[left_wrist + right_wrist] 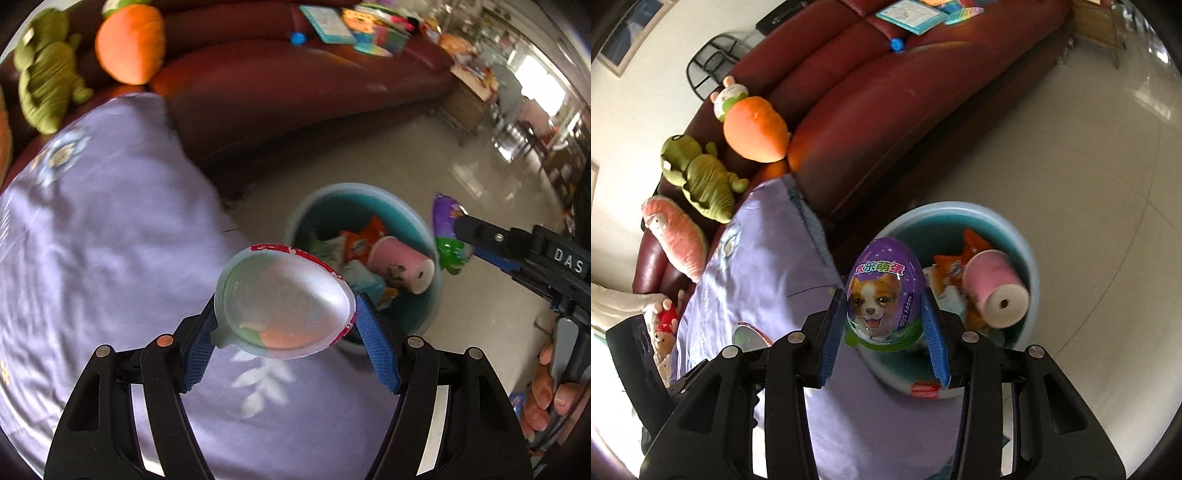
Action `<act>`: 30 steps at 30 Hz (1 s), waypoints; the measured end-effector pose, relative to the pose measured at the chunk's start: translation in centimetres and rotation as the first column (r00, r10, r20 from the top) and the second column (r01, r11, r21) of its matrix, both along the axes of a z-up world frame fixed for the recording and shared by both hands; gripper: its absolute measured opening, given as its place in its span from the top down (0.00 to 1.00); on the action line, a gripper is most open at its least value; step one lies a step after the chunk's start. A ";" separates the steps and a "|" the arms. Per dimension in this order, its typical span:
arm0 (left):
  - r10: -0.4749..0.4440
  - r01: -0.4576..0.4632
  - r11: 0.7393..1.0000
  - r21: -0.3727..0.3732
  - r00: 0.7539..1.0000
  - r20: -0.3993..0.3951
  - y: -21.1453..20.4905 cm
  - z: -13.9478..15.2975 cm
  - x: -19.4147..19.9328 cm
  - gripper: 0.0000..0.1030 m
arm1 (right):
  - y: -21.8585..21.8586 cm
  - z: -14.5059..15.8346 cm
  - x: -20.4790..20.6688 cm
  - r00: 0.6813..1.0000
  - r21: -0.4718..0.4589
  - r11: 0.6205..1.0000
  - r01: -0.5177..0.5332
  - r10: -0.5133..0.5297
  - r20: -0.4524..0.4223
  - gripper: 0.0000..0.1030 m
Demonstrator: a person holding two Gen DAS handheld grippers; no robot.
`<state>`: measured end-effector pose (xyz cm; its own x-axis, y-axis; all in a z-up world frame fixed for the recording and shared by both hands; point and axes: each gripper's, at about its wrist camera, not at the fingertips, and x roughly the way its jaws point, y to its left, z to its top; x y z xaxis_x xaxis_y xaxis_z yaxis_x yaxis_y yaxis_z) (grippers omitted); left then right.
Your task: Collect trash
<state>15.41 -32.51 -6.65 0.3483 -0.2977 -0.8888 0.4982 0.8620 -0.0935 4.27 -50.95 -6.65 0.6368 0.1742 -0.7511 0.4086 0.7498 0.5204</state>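
Teal bin [960, 214] already held wrappers; left claw [284, 325] gripped a clear egg half [284, 299], right claw [884, 325] a purple egg [882, 291], neither dropped yet.

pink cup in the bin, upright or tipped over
Tipped over. The pink cup lies on its side on the wrappers inside the bin, base facing the camera.

A green plush dinosaur [701, 177] and an orange carrot plush [755, 129] are lying at ten o'clock on the maroon sofa [886, 92], beside a lilac sheet [768, 266].
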 end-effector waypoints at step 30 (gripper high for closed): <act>-0.024 0.027 0.998 0.058 0.998 -0.053 -4.0 -1.8 -0.2 0.11 | -2.3 -0.4 -1.2 1.000 -0.020 1.000 0.009 -0.009 -0.008 0.18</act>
